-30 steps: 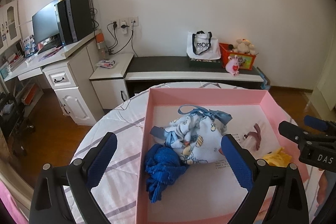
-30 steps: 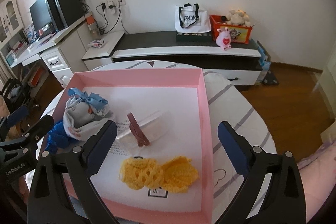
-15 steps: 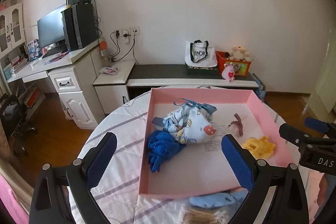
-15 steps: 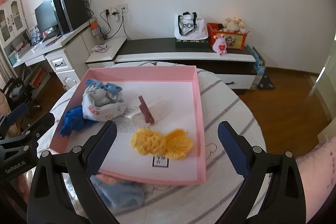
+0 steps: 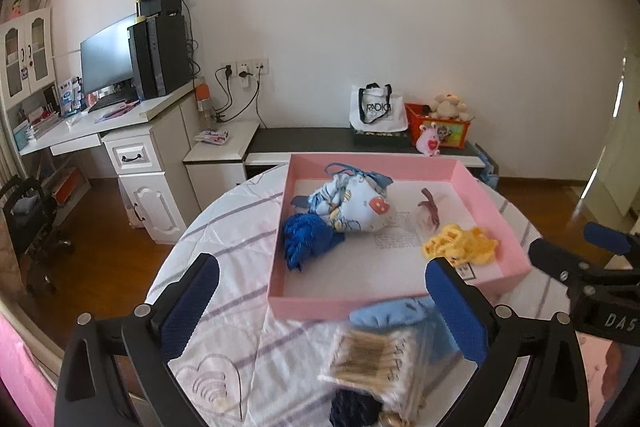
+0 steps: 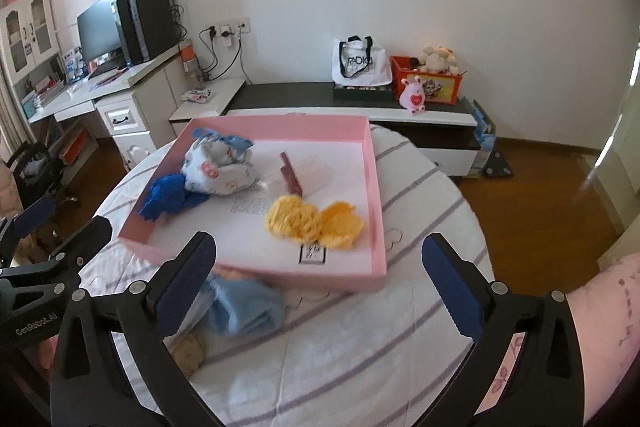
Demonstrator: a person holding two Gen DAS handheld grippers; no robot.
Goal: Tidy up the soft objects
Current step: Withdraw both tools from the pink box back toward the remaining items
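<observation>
Two grippers, left gripper [image 5: 320, 301] and right gripper [image 6: 320, 281], hang over the worktop [image 6: 340, 355]. Left fingers are wide open and hold nothing. Right fingers are opening, empty too.

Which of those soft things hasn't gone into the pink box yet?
The light blue cloth. It lies on the striped tablecloth just outside the pink box; the yellow knit piece, dark blue one and printed pouch lie inside.

Tray [image 6: 376, 187] on table [image 6: 360, 347], sock [image 6: 244, 307] before it (touching)
</observation>
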